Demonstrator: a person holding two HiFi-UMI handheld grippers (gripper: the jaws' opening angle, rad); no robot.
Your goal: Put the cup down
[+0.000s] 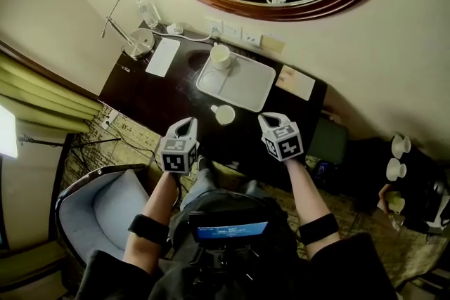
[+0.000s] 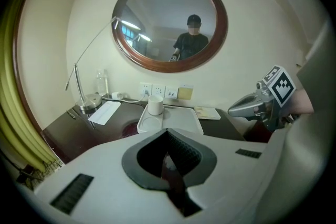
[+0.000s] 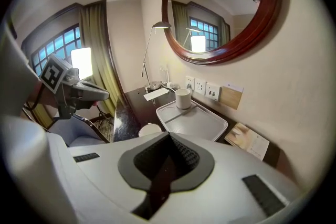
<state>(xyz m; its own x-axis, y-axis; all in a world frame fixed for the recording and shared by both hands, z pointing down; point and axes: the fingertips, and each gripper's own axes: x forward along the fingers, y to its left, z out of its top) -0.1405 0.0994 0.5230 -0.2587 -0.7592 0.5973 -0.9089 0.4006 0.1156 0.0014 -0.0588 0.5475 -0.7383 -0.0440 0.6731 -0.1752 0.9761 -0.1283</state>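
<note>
A white cup [image 1: 224,114] stands on the dark desk [image 1: 151,98], just in front of a white tray [image 1: 249,84]. In the right gripper view this cup [image 3: 149,129] peeks over my gripper's body. A second white cup [image 1: 220,56] stands upright in the tray's far left corner, also seen as the cup [image 2: 155,104] and the cup [image 3: 182,98] in the gripper views. My left gripper [image 1: 185,121] and right gripper [image 1: 269,118] hover at the desk's near edge, on either side of the front cup and apart from it. Both are shut with nothing in their jaws.
A desk lamp [image 1: 140,42], a white sheet [image 1: 163,56] and a clear bottle [image 1: 148,10] occupy the desk's left back. Wall sockets [image 1: 232,31] and a round mirror [image 1: 281,7] are behind. A booklet [image 1: 295,82] lies right of the tray. A chair [image 1: 105,200] stands at lower left.
</note>
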